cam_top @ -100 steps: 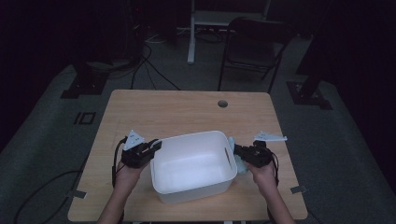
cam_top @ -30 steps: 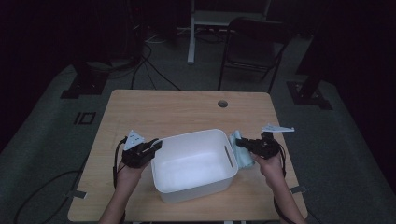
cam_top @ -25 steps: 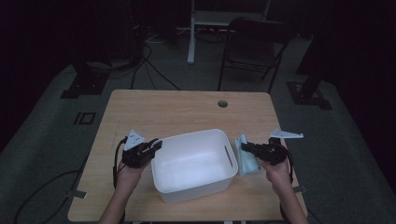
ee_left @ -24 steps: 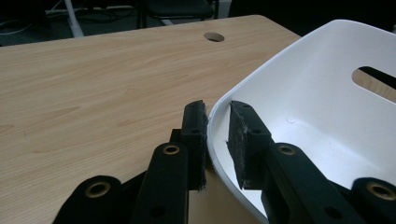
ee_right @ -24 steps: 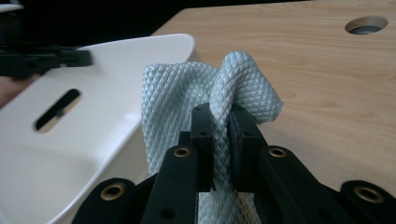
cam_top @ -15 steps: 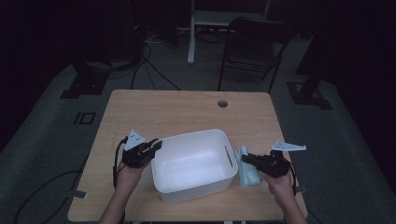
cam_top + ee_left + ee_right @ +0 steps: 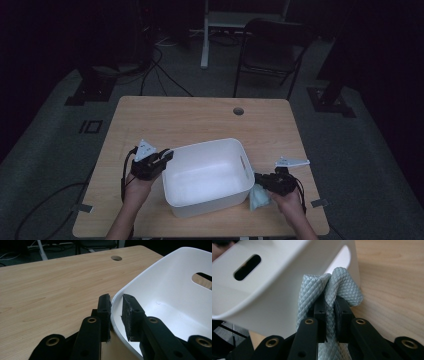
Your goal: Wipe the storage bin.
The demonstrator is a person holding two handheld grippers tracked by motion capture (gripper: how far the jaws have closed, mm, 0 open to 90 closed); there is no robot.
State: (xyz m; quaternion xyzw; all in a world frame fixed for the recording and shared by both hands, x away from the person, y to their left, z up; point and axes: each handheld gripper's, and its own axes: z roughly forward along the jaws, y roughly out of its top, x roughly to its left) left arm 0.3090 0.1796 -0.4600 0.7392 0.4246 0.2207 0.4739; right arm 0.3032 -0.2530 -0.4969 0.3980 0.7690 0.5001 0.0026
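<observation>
Right gripper view is showing the right gripper (image 7: 330,307) clamping its jaws together on a folded pale blue-grey cloth (image 7: 340,282), which is pressing against the outer end wall of the white plastic tub (image 7: 274,292) near its handle slot. Farther across, the left gripper (image 7: 116,312) is pinching the tub's opposite rim, steadying it on the wooden table (image 7: 200,120). Judging from this, wiping the tub's outside is under way, with other walls likely remaining.
</observation>
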